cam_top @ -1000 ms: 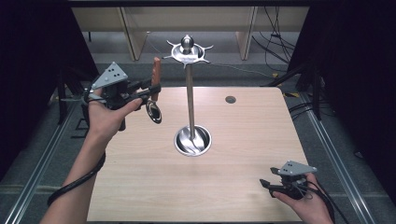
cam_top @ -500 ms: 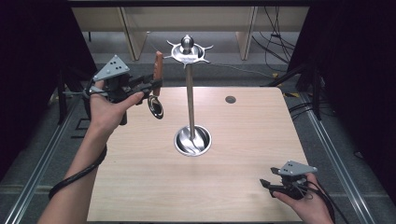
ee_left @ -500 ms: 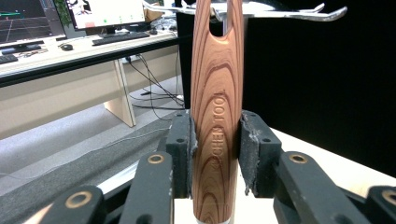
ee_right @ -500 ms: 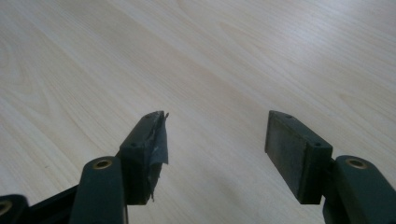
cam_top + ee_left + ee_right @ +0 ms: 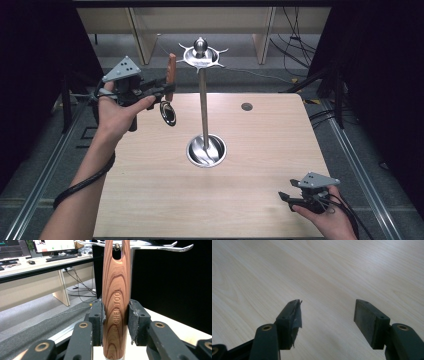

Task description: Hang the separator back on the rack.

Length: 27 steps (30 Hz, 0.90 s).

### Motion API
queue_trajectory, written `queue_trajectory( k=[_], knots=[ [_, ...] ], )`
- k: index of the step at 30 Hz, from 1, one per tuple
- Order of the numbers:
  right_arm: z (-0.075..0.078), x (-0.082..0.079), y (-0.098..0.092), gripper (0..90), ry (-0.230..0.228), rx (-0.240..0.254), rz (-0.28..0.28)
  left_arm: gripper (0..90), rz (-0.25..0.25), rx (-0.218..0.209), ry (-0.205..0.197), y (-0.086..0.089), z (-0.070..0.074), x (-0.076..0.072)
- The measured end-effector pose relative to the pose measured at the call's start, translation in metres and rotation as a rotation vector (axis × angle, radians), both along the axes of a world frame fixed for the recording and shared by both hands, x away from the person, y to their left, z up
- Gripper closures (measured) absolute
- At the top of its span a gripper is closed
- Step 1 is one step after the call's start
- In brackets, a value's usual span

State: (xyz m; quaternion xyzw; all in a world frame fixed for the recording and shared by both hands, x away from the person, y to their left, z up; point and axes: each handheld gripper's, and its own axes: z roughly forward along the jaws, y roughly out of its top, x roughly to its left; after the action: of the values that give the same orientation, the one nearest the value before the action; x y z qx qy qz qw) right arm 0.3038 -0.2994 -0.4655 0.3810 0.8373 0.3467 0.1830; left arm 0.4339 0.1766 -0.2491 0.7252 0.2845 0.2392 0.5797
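Observation:
A kitchen utensil with a reddish wooden handle (image 5: 171,70) (image 5: 116,300) and a dark metal head (image 5: 168,113) hangs upright in the air at the table's far left. My left gripper (image 5: 167,89) (image 5: 115,322) is shut on the handle, both pads pressed against the wood. The handle's slotted top sits just below the hooks (image 5: 160,246) of a tall metal rack (image 5: 202,100), whose round base (image 5: 206,150) stands mid-table. My right gripper (image 5: 287,199) (image 5: 327,315) rests low over the near right corner, open, with bare wood between its jaws.
A small dark round hole (image 5: 246,106) lies in the wooden table (image 5: 260,165) behind the rack. Desks with monitors (image 5: 15,248) stand beyond the table on the left. Cables run across the floor at the back right.
My left hand has carried the utensil up and slightly right, toward the rack's hooked top. The right gripper has stayed still.

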Motion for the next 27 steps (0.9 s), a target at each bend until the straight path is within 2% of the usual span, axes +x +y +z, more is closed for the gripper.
queue_trajectory(
  k=[18,27],
  knots=[
    [-0.0003,0.0003,0.0000,38.6,-0.001,0.006,-0.001,66.7,-0.022,0.019,0.016,-0.0059,0.0026,0.0073],
    [0.0000,0.0018,-0.0015,38.6,-0.022,-0.015,0.017,66.8,-0.023,0.036,0.018,-0.0076,0.0038,0.0092]
  ],
)
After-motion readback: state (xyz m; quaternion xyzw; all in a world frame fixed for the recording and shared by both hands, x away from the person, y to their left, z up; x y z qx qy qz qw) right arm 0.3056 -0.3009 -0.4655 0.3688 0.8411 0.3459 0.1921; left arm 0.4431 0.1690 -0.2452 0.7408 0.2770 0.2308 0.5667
